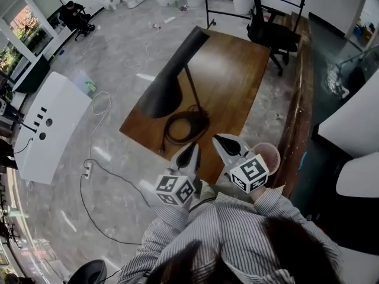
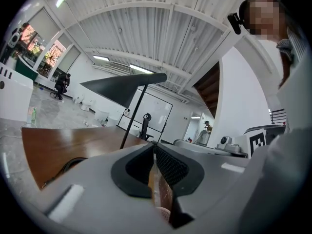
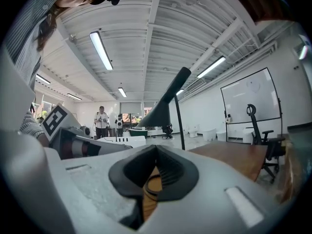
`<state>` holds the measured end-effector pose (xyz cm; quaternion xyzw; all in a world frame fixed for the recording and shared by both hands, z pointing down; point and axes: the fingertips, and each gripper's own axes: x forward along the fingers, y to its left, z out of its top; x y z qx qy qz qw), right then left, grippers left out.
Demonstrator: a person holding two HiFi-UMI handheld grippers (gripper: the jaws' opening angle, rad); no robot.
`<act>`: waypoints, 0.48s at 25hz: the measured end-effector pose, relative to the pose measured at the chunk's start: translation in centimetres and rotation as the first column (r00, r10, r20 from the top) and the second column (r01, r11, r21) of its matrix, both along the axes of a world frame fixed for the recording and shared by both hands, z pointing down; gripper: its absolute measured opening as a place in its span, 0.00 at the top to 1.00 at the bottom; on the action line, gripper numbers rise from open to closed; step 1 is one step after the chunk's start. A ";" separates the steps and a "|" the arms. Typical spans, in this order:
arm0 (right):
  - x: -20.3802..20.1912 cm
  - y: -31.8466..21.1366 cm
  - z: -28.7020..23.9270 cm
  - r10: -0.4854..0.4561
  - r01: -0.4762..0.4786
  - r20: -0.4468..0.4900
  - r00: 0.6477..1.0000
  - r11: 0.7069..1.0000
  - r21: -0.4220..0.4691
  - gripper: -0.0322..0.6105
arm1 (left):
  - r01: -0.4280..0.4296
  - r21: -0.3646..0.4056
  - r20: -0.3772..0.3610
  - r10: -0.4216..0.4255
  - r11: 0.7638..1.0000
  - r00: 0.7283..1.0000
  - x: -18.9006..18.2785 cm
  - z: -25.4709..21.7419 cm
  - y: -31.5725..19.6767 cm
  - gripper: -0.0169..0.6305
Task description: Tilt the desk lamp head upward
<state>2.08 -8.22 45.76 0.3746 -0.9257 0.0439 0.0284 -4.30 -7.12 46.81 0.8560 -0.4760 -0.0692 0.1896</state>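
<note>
1. While it stood on the brown wooden counter (image 1: 237, 70), the black desk lamp (image 1: 169, 81) showed a long cone head tilted down, a thin stem and a coiled cord (image 1: 186, 126).
2. The left gripper (image 1: 192, 149) and right gripper (image 1: 220, 139) hovered near the cord, jaws together on nothing.

Black desk lamp (image 1: 169, 81) on wooden table (image 1: 237, 76) (cord (image 1: 186, 126) coiled at base), left gripper (image 1: 190, 154), right gripper (image 1: 224, 141) nearby.

Desk top (image 1: 243, 81): bare wood to the right of and beyond the lamp stem (image 1: 192, 87), passable; coiled black cable (image 1: 186, 128) lies across the near middle; black lamp head (image 1: 169, 78) overhangs the left edge; office chair (image 1: 269, 31) stands at the far end.
</note>
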 end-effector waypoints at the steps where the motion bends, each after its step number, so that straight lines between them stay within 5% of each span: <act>1: -0.3 -0.9 -0.2 0.005 -0.005 0.000 1.000 1.000 0.003 0.95 | -0.001 0.000 0.000 0.001 1.000 1.000 -0.6 -0.2 -0.9 0.97; 12: -2.8 -9.5 -0.9 0.066 -0.062 -0.085 0.994 0.997 0.054 0.93 | -0.031 0.013 -0.026 0.031 0.999 0.999 -4.7 -1.5 -8.1 0.84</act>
